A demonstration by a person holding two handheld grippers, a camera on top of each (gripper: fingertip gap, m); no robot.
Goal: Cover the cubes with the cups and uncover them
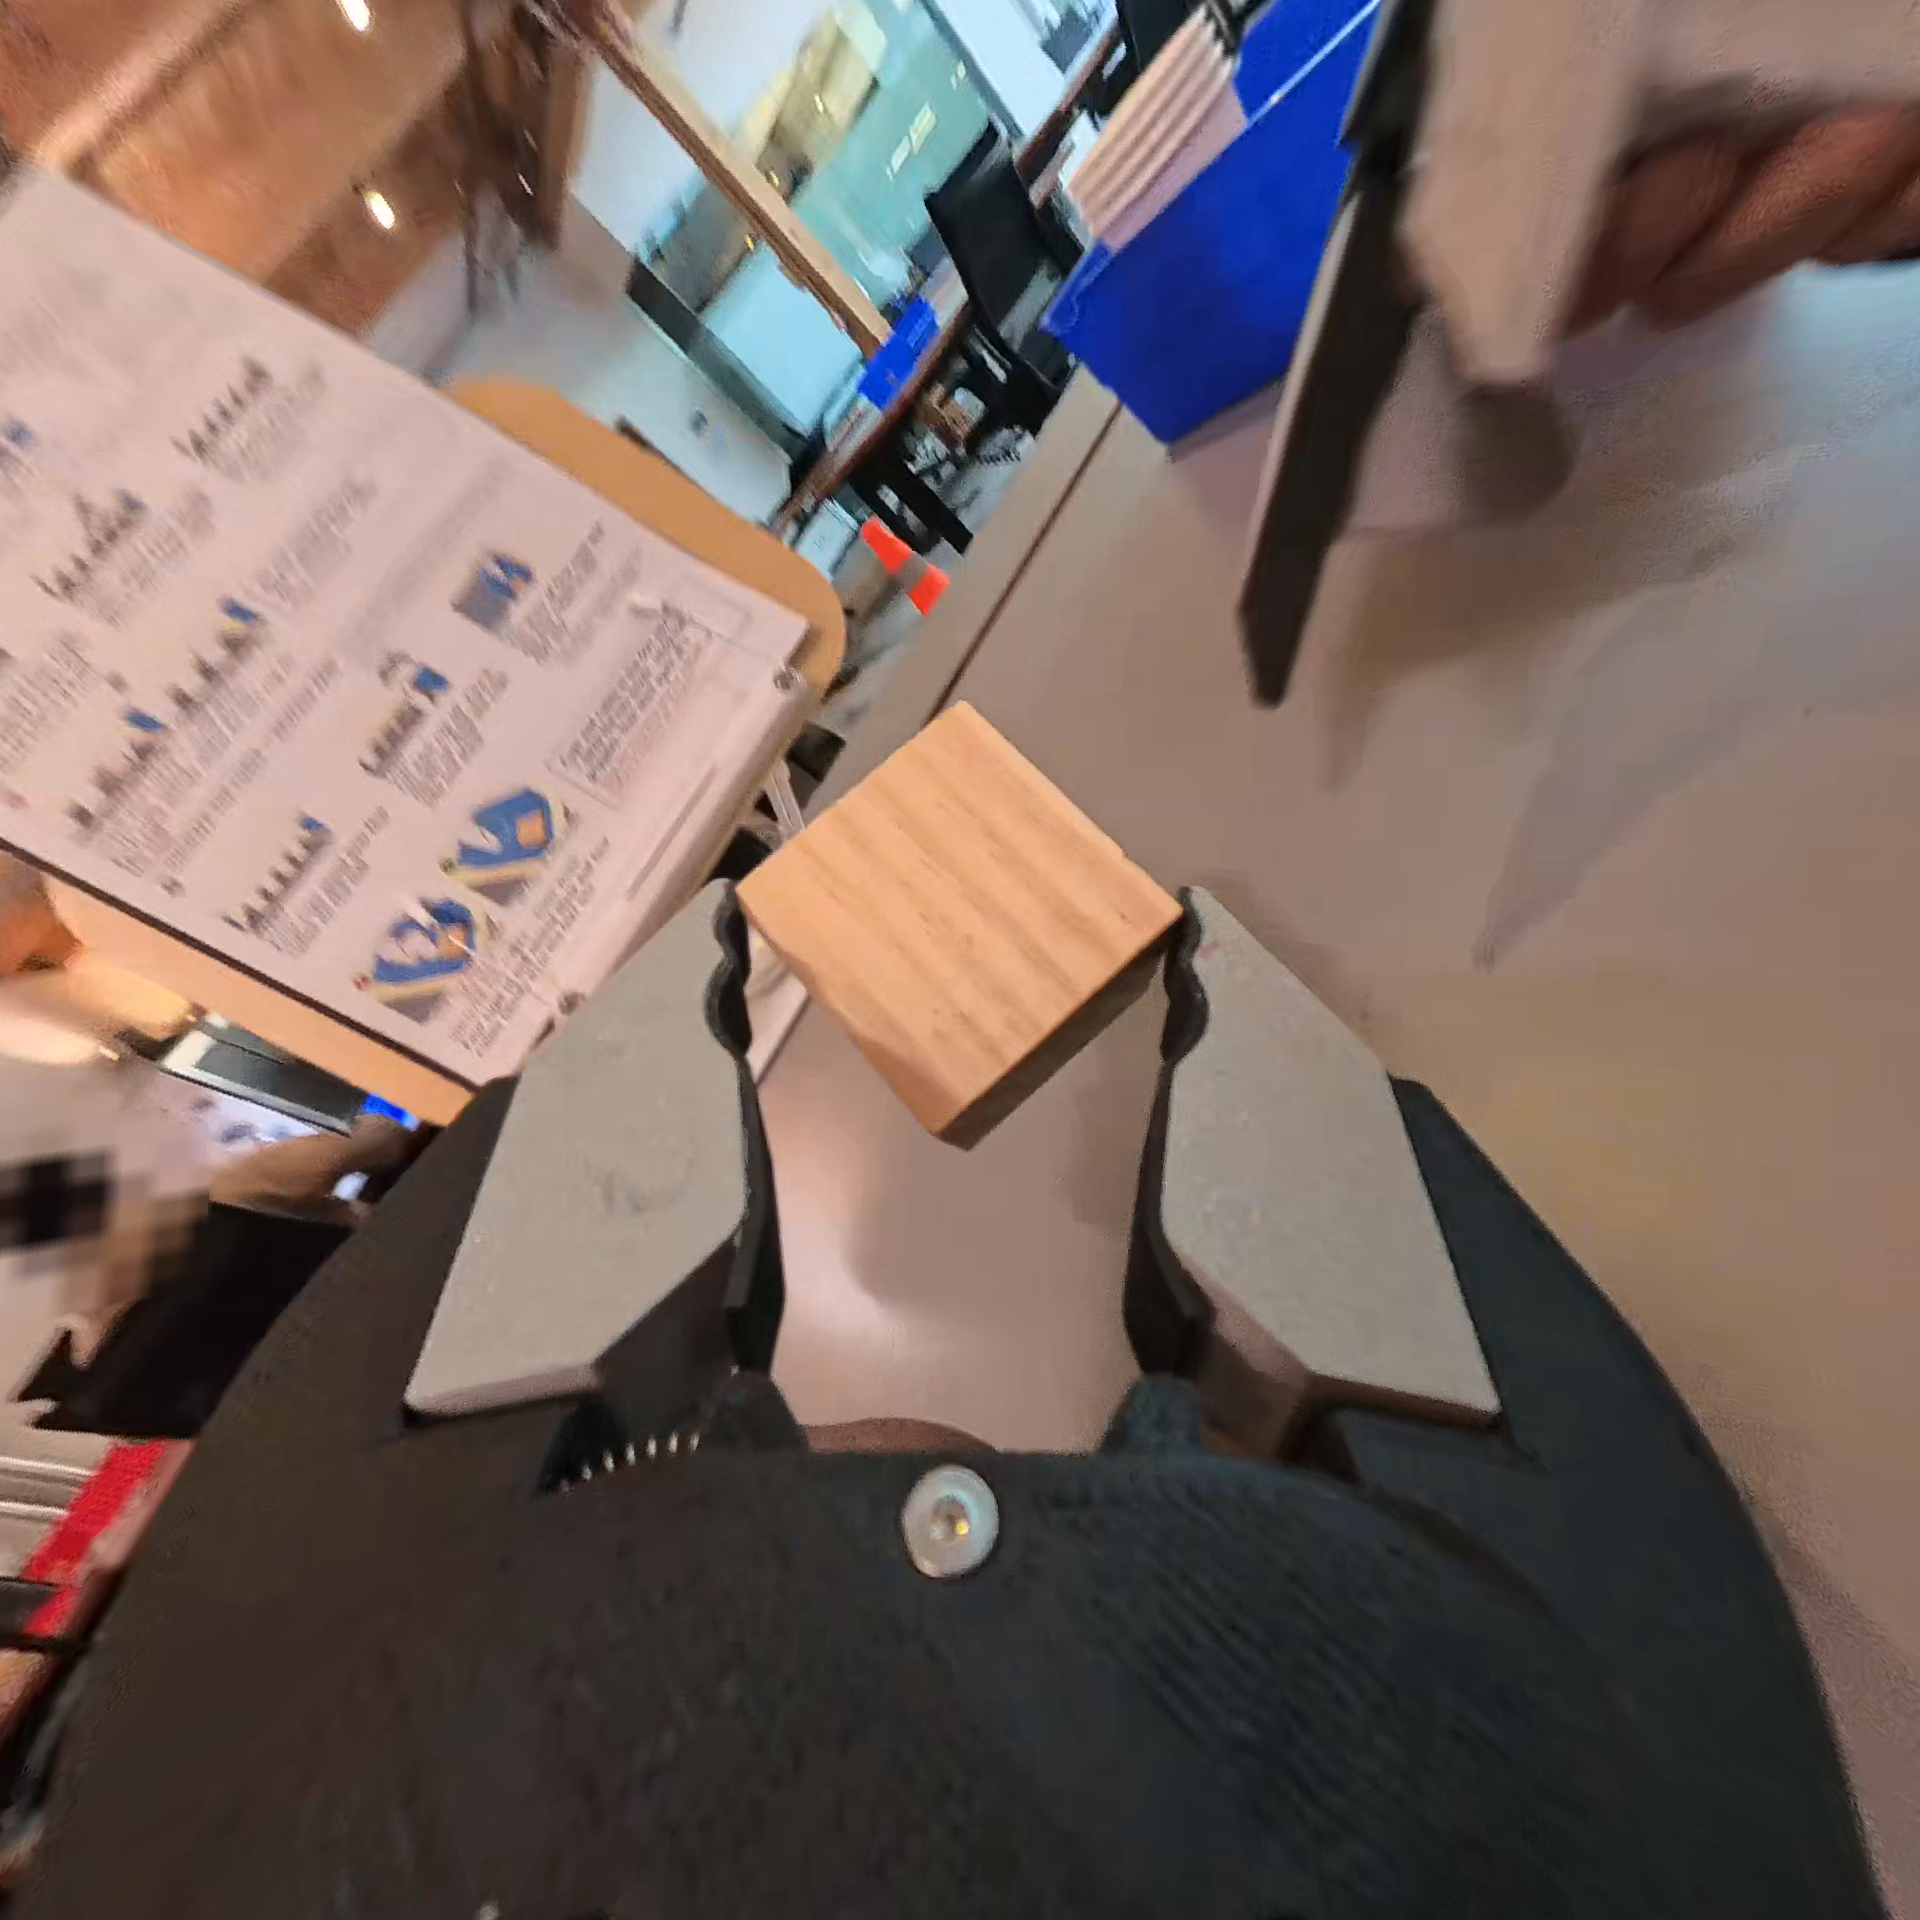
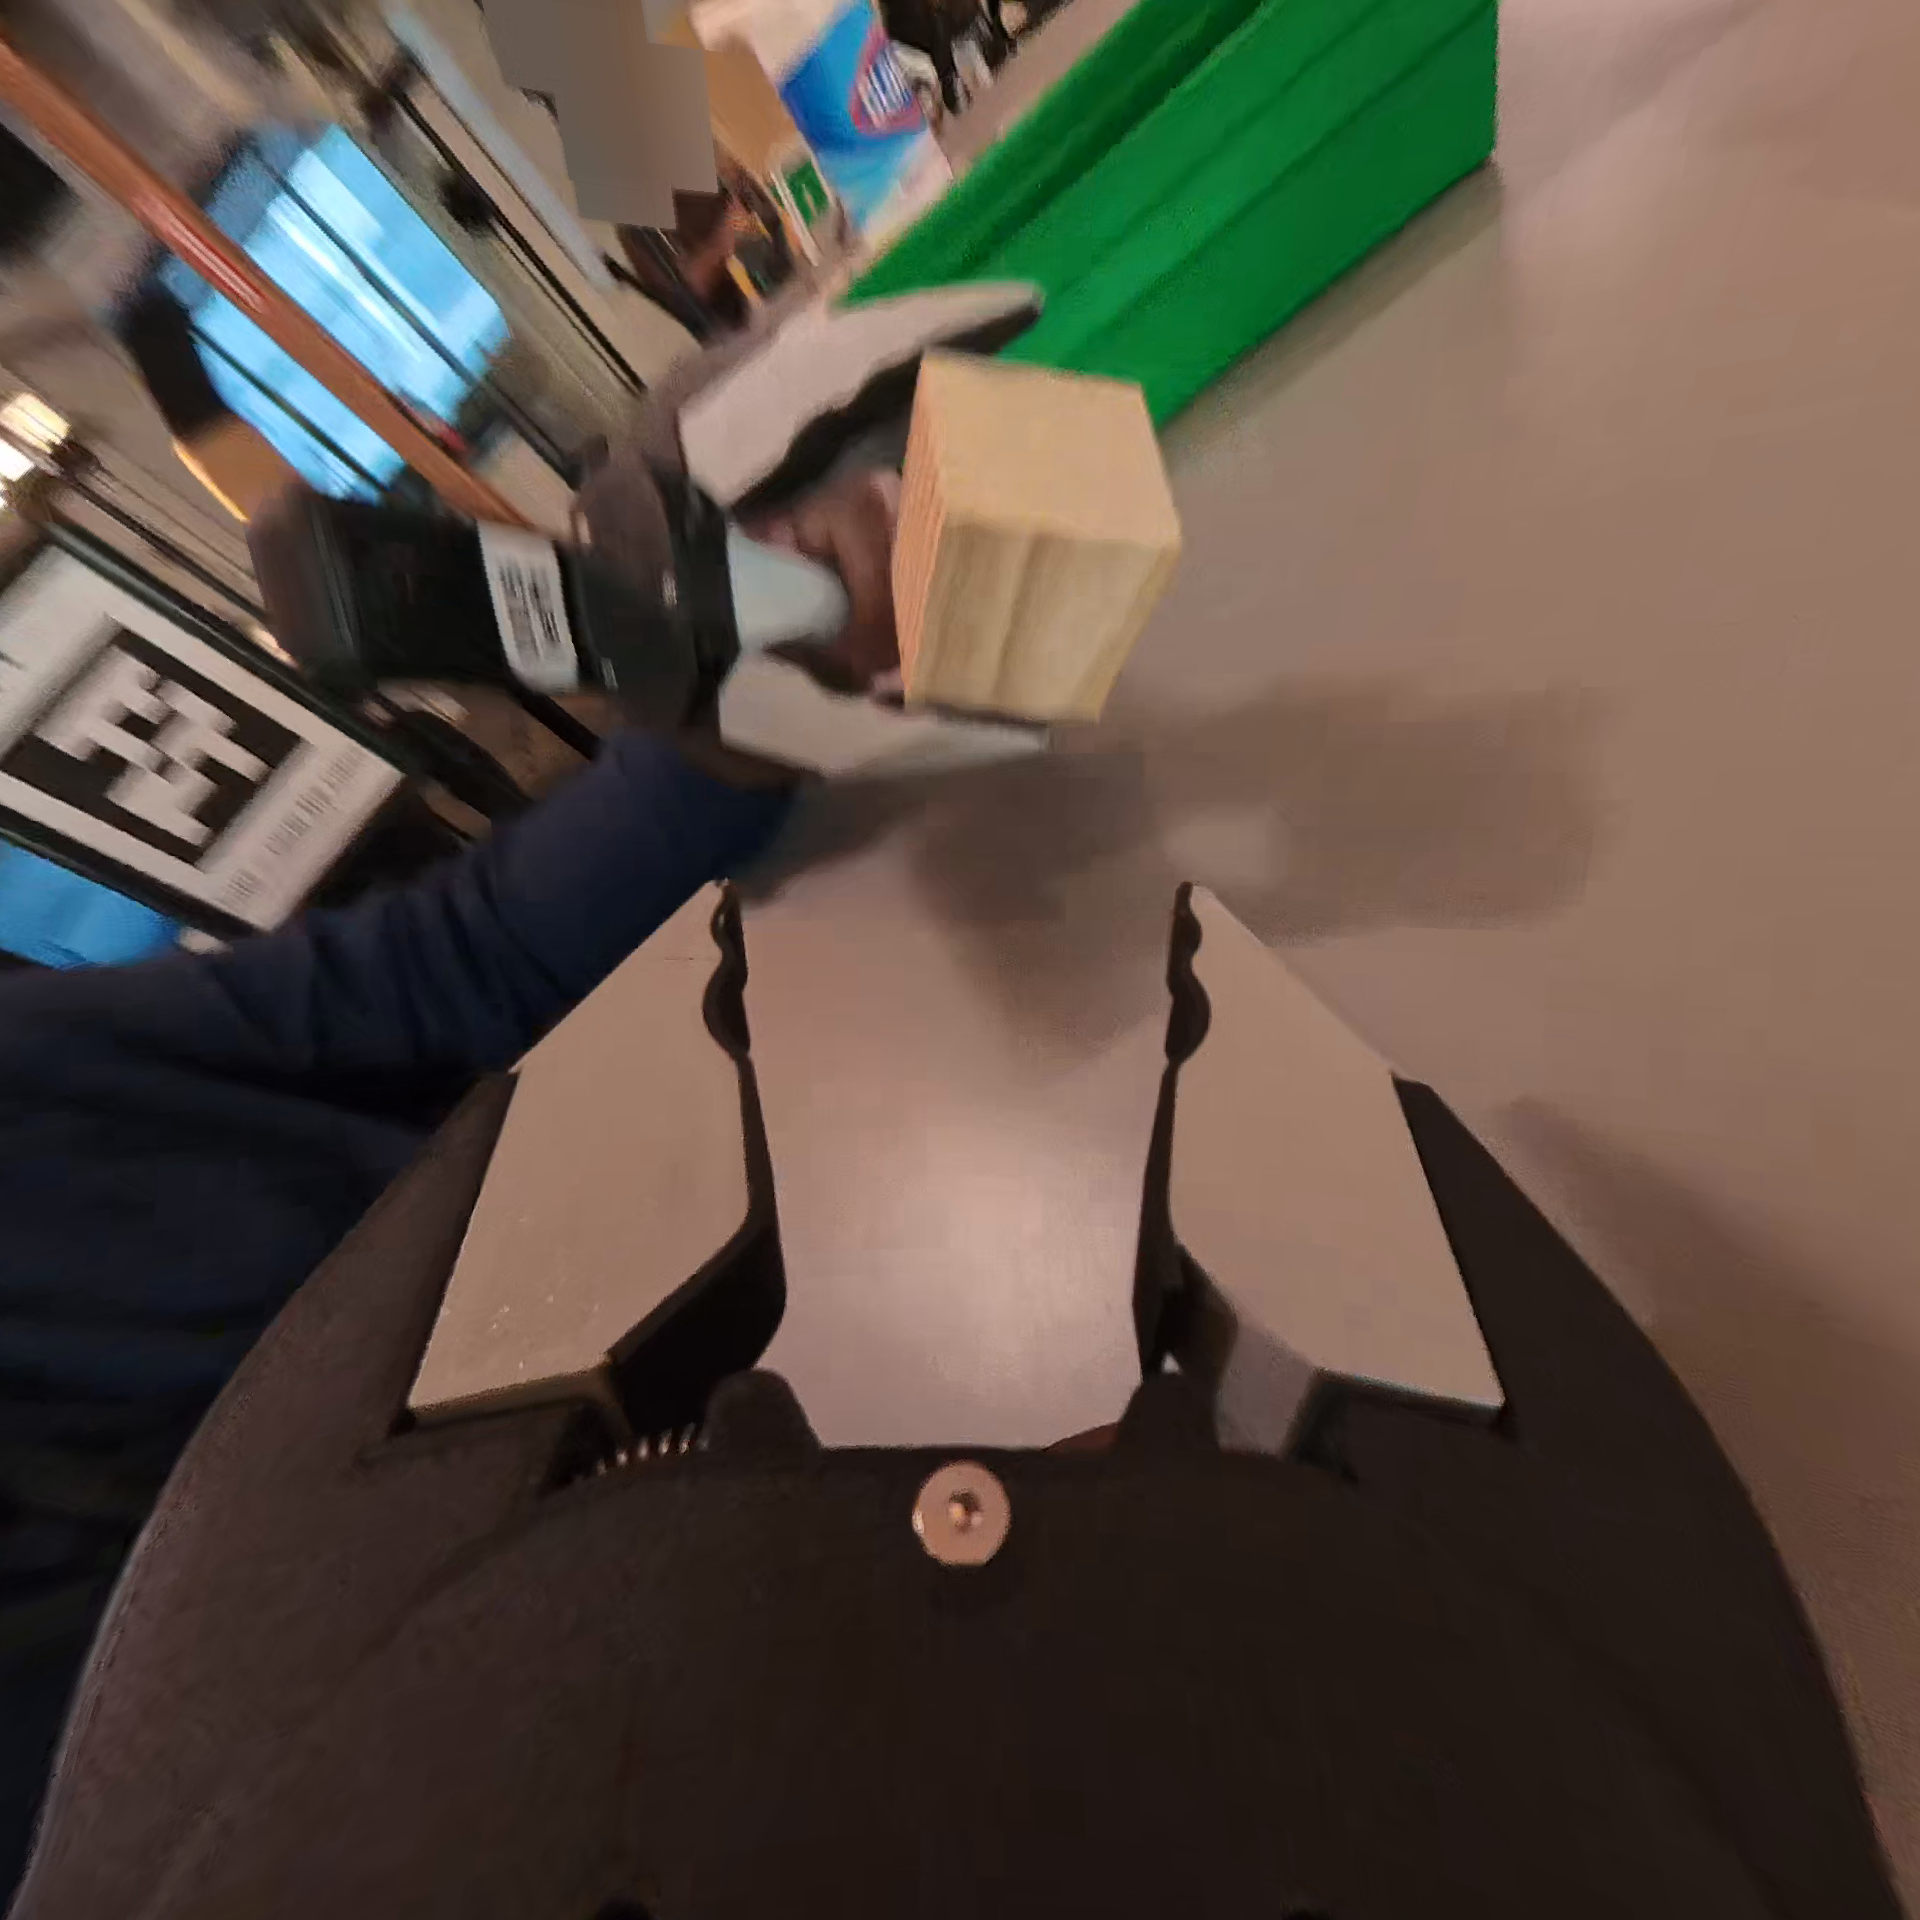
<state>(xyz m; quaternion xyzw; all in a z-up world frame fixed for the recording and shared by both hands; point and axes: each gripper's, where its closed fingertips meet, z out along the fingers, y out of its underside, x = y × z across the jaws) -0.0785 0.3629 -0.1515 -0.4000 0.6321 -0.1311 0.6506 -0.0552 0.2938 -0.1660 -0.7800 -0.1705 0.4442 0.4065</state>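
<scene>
Left gripper (image 1: 958, 925) holds a wooden cube (image 1: 961, 920) at its fingertips, the jaws spread wide with a pad against each of two opposite sides; the cube is lifted clear of the grey table (image 1: 1558, 935) and tilted. Seen from the right wrist, the same cube (image 2: 1029, 540) sits between the far gripper's fingers, ahead and slightly left. Right gripper (image 2: 956, 935) stands wide open, nothing between its pads, above bare tabletop.
</scene>
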